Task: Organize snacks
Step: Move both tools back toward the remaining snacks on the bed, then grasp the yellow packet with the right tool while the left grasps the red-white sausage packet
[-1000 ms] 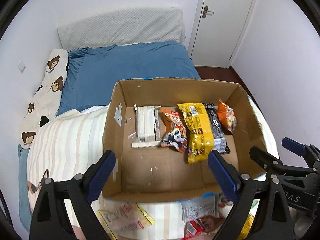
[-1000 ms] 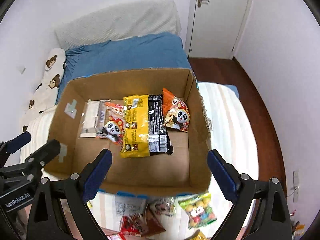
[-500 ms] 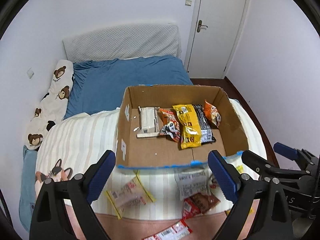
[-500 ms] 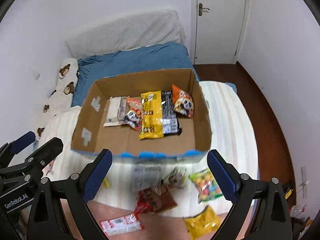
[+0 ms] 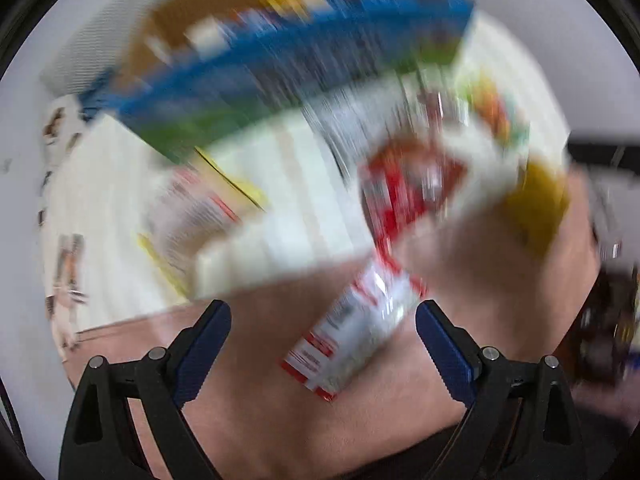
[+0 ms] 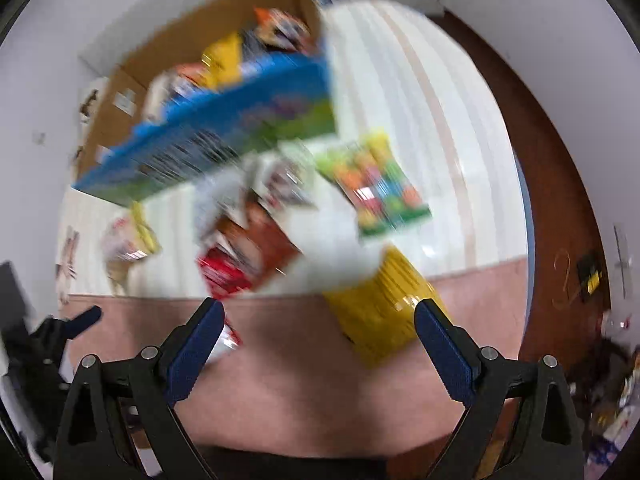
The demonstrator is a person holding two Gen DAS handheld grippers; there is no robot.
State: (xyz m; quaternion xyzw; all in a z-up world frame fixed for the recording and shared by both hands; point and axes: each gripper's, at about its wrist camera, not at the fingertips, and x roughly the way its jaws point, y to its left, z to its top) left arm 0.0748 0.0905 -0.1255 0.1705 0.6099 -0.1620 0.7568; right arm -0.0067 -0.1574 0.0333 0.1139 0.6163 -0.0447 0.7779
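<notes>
Both views are heavily motion-blurred. The bed (image 6: 400,80), covered by a striped cream sheet with a pink band along its near edge, fills most of each view. On it stands the box (image 6: 224,56), open cardboard with a blue and green near wall; several snacks lie inside, too smeared to identify beyond yellow and orange wrappers.

In front of the box, loose snacks lie on the sheet. In the right wrist view: a green packet (image 6: 376,188) with multicoloured print, just right of the box's near corner; a yellow packet (image 6: 380,304) across the line between sheet and pink band, just ahead of the right finger; a red-and-brown packet (image 6: 248,248) near the centre; a pale packet with yellow edges (image 6: 128,240) at the left.

In the left wrist view: a red-and-white packet (image 5: 352,328) lies on the pink band, between and just ahead of the fingers.

Left gripper (image 5: 323,344): released, blue pads wide apart, holding nothing, above the pink band. Right gripper (image 6: 319,344): likewise spread wide and empty, with the red-and-white packet partly hidden behind its left finger. The left gripper also appears at the left edge of the right wrist view.
</notes>
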